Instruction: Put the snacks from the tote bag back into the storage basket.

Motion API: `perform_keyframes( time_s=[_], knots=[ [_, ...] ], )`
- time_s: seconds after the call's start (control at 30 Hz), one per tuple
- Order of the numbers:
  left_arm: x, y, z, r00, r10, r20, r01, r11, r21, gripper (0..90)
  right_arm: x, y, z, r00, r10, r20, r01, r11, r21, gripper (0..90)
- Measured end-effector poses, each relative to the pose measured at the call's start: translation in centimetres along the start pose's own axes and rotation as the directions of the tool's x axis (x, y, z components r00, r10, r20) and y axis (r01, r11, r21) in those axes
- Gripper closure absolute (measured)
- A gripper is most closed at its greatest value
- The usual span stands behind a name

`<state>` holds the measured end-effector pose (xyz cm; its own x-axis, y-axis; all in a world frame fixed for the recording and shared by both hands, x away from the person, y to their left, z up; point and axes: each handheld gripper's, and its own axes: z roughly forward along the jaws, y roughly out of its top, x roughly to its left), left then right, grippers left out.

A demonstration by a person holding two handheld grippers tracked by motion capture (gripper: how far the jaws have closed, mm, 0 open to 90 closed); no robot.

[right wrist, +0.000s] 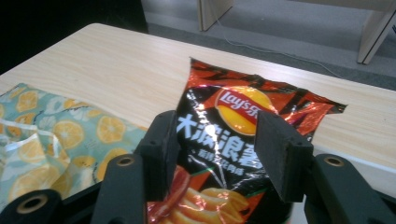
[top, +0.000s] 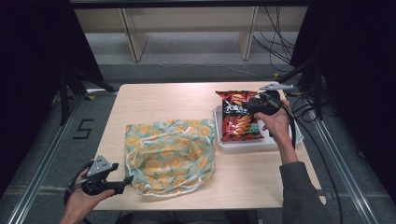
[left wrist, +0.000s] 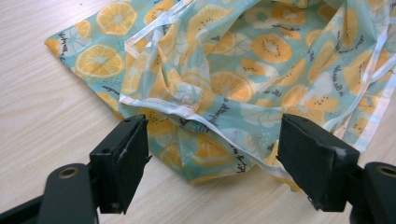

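A red and black chip bag (top: 239,119) lies in a white tray (top: 261,145) at the table's right side. My right gripper (top: 252,106) hovers over the bag's top half, held from the right. In the right gripper view its jaws (right wrist: 217,140) stand apart, with the chip bag (right wrist: 238,105) showing between and beyond them, and the pads do not press on it. A teal fabric bag with an orange-slice print (top: 170,156) lies crumpled at the table's front middle. My left gripper (top: 128,179) points at its near left corner. That gripper (left wrist: 212,154) is open, with the fabric bag's (left wrist: 261,60) hem between its jaws, untouched.
The wooden table (top: 163,100) has bare surface at its back left. The fabric bag (right wrist: 56,140) also lies left of the chip bag in the right gripper view. Cables run on the floor behind and right of the table. Table legs stand at the back.
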<state>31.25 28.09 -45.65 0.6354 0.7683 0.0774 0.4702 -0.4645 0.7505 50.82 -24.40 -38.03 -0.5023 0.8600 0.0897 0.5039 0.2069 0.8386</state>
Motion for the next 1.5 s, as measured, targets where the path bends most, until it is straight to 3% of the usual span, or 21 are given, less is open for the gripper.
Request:
perform_keyframes(
  time_s=[0.2, 0.23, 0.37, 0.5, 0.53, 0.57, 0.63, 0.73, 0.77, 0.87, 0.93, 1.0, 1.1, 1.17, 1.2, 1.37, 1.5],
  knots=[
    [-0.1, -0.1, 0.0, 0.9999, -0.011, 0.001, 0.011, 0.9999, -0.004, 24.4, 1.7, -0.3, -0.5, 0.9997, 0.005, -0.025, -0.005, 1.000, 0.017, 46.4],
    [-0.1, -0.1, 0.0, 0.9999, -0.014, 0.000, 0.014, 0.9999, -0.003, 24.4, 1.7, -0.4, -0.3, 0.9994, -0.019, -0.028, 0.019, 1.000, 0.000, 45.9],
    [-0.1, -0.1, 0.0, 0.9999, -0.014, -0.001, 0.014, 0.9999, -0.003, 24.4, 2.2, -0.5, -0.6, 0.9984, -0.043, -0.038, 0.044, 0.999, 0.018, 44.8],
    [0.1, 0.0, 0.0, 0.9999, 0.013, -0.004, -0.013, 0.9999, 0.000, 24.3, 3.6, -0.9, -0.9, 0.9973, -0.055, -0.049, 0.056, 0.998, 0.017, 43.9],
    [-0.1, -0.1, 0.0, 0.9999, -0.016, -0.001, 0.016, 0.9999, -0.005, 24.3, 3.7, -1.0, -0.9, 0.9963, -0.065, -0.056, 0.066, 0.998, 0.018, 43.7],
    [-0.1, -0.1, 0.0, 0.9998, -0.019, -0.001, 0.019, 0.9998, -0.002, 24.3, 4.0, -1.2, -0.9, 0.9961, -0.061, -0.064, 0.063, 0.998, 0.027, 43.5],
    [0.1, 0.0, -0.1, 0.9999, 0.010, -0.005, -0.010, 0.9999, -0.002, 24.3, 4.3, -1.5, -1.0, 0.9955, -0.069, -0.065, 0.071, 0.997, 0.028, 42.8],
    [-0.1, 0.0, -0.1, 0.9999, -0.008, -0.007, 0.008, 1.0000, -0.002, 24.3, 4.8, -1.8, -1.3, 0.9947, -0.077, -0.068, 0.080, 0.996, 0.038, 41.8],
    [0.1, 0.0, -0.1, 0.9999, 0.014, -0.003, -0.014, 0.9999, -0.002, 24.3, 4.8, -1.9, -1.3, 0.9934, -0.095, -0.064, 0.097, 0.995, 0.029, 41.6],
    [-0.1, -0.1, 0.0, 0.9998, -0.020, -0.002, 0.020, 0.9998, -0.003, 24.3, 5.4, -2.3, -1.5, 0.9930, -0.088, -0.079, 0.091, 0.995, 0.039, 41.5],
    [0.0, 0.0, 0.0, 1.0000, 0.002, -0.001, -0.002, 1.0000, -0.003, 24.3, 5.9, -2.8, -1.4, 0.9937, -0.083, -0.076, 0.086, 0.996, 0.033, 41.4],
    [-0.1, -0.1, 0.0, 0.9999, -0.016, -0.002, 0.016, 0.9999, -0.004, 24.3, 6.2, -3.4, -1.3, 0.9915, -0.097, -0.087, 0.101, 0.994, 0.040, 41.4],
    [-0.1, 0.0, 0.0, 0.9999, -0.011, -0.002, 0.011, 0.9999, -0.003, 24.3, 6.6, -4.0, -1.1, 0.9882, -0.117, -0.098, 0.124, 0.990, 0.061, 41.2],
    [0.0, 0.0, 0.0, 1.0000, 0.003, 0.002, -0.003, 0.9999, -0.012, 24.3, 7.1, -4.4, -0.9, 0.9893, -0.098, -0.108, 0.106, 0.992, 0.068, 41.1],
    [-0.1, -0.1, 0.0, 0.9999, -0.015, 0.002, 0.015, 0.9998, -0.014, 24.3, 7.2, -4.5, -1.0, 0.9888, -0.104, -0.107, 0.114, 0.990, 0.087, 40.9],
    [0.0, 0.0, 0.0, 1.0000, 0.001, 0.003, -0.001, 0.9999, -0.016, 24.3, 7.6, -5.0, -0.8, 0.9843, -0.123, -0.126, 0.133, 0.988, 0.072, 39.9],
    [0.0, 0.0, 0.0, 1.0000, 0.007, 0.000, -0.007, 1.0000, -0.003, 24.3, 8.2, -5.3, -1.0, 0.9858, -0.107, -0.129, 0.117, 0.990, 0.075, 38.7]
  ],
)
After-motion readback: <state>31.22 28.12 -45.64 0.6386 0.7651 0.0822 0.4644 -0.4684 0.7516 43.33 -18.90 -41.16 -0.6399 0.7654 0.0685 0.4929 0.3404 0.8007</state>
